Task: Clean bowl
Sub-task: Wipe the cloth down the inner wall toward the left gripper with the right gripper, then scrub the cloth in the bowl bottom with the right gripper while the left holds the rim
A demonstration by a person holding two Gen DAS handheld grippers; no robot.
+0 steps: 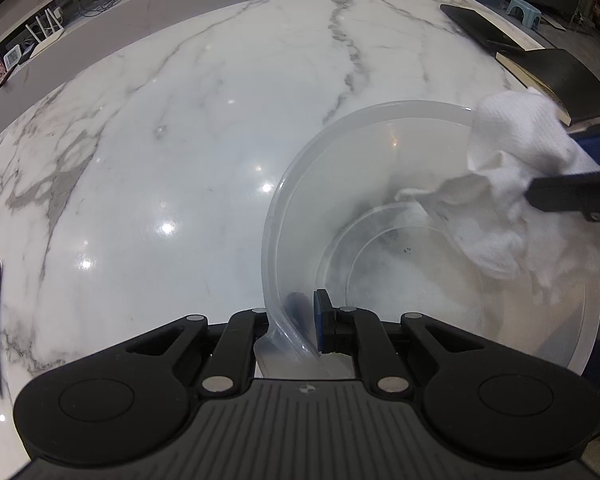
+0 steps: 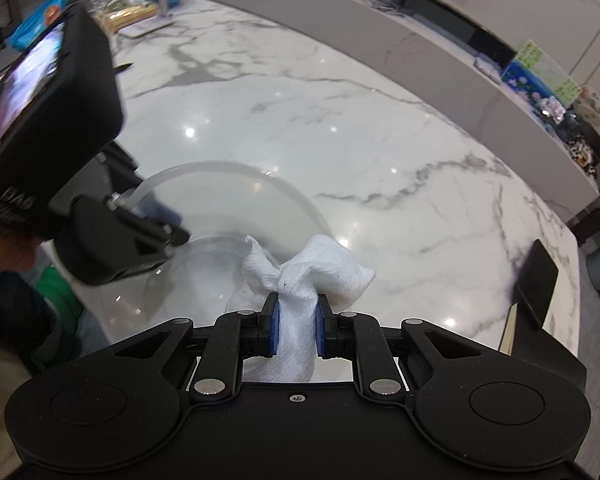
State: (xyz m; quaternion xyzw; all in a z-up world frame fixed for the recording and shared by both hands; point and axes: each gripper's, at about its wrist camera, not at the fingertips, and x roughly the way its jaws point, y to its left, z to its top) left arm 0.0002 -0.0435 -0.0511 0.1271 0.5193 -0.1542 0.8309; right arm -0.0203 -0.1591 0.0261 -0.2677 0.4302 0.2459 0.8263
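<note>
Gripping the near rim of the clear plastic bowl, the left claw is pinching the wall between its blue pads, one inside and one outside, and the bowl is sitting tilted over the near edge of the marble desk. The right claw is squeezing a bunched white cloth between its pads and is holding it against the bowl's inner wall, by the far rim.

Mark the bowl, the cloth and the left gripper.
bowl point(image 1: 300, 184), left wrist view, far-left rim.
cloth point(image 2: 298, 328), right wrist view, part pinched between pads.
left gripper point(image 1: 306, 318), left wrist view, midway between fingertips.
</note>
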